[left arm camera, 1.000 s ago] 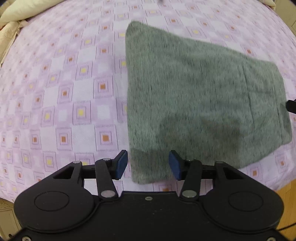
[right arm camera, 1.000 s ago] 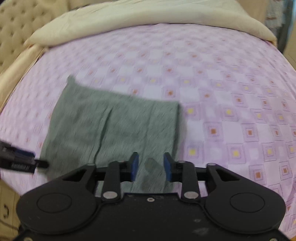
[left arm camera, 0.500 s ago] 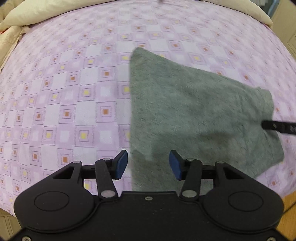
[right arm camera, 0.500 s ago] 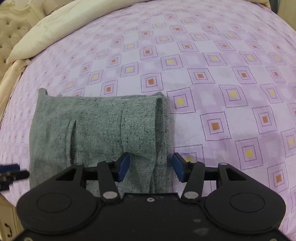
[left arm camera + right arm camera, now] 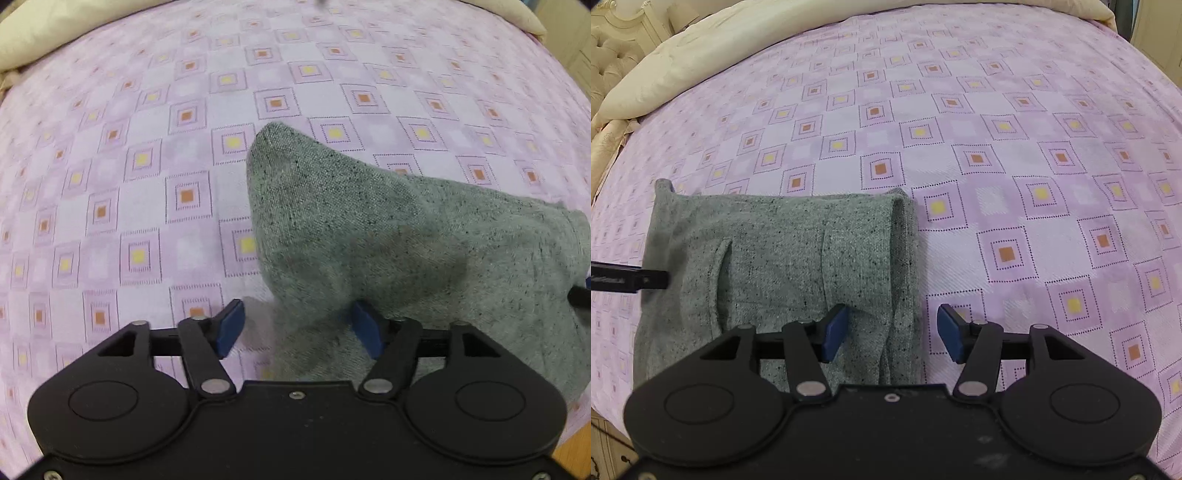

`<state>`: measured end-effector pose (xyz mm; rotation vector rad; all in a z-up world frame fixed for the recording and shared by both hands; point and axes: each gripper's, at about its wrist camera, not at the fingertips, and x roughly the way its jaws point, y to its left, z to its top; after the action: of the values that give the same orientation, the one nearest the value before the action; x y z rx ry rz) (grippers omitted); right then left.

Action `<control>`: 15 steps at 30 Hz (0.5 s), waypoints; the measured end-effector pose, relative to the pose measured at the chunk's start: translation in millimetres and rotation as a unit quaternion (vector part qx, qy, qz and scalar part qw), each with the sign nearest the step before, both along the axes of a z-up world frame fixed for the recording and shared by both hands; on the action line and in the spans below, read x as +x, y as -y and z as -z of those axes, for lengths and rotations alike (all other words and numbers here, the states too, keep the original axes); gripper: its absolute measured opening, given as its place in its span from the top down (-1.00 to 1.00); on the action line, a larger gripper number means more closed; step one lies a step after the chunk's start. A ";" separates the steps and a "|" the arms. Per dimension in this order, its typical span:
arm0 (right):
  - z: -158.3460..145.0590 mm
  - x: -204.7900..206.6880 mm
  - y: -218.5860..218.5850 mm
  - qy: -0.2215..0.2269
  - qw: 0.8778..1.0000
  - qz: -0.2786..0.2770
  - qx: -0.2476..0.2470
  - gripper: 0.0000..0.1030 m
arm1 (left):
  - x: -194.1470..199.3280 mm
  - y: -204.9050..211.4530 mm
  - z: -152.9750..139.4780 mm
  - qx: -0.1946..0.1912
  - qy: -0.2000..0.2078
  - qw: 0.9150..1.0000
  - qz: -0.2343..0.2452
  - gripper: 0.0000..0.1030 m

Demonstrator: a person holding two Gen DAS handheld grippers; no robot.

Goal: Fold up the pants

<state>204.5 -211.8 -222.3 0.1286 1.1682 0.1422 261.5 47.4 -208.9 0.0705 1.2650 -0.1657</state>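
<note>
The folded grey speckled pants (image 5: 388, 236) lie flat on the purple checked bed sheet (image 5: 129, 184). My left gripper (image 5: 295, 328) is open, its jaws wide apart over the pants' near left corner, holding nothing. In the right wrist view the pants (image 5: 775, 258) lie at the lower left, with a pocket slit showing. My right gripper (image 5: 892, 334) is open over the pants' right folded edge, empty. The tip of the other gripper (image 5: 628, 278) shows at the pants' left edge.
A cream duvet (image 5: 738, 48) lies rolled along the far side of the bed. A tufted headboard (image 5: 613, 48) stands at the far left. The bed's near edge and a wooden floor (image 5: 576, 454) show at the lower right.
Both grippers have opened wider and dropped closer to the pants. The left view has shifted so the pants sit lower and to the right.
</note>
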 end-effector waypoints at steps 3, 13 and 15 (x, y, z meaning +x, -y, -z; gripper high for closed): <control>2.3 2.6 4.0 -0.002 1.000 -0.007 0.010 -0.16 | -6.4 -14.4 -0.3 -0.028 0.003 1.000 0.012 -0.56; 28.7 32.3 40.5 -0.054 0.991 -0.004 0.124 -0.27 | -21.6 -36.5 2.9 -0.136 -0.049 0.988 0.048 -0.60; 30.2 38.7 43.9 -0.064 0.988 -0.006 0.137 -0.28 | -18.0 -37.7 5.3 -0.141 -0.050 0.987 0.056 -0.68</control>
<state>243.2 -255.7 -252.5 0.3773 1.2745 0.3090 243.5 85.1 -214.2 -0.1130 1.3274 -0.4484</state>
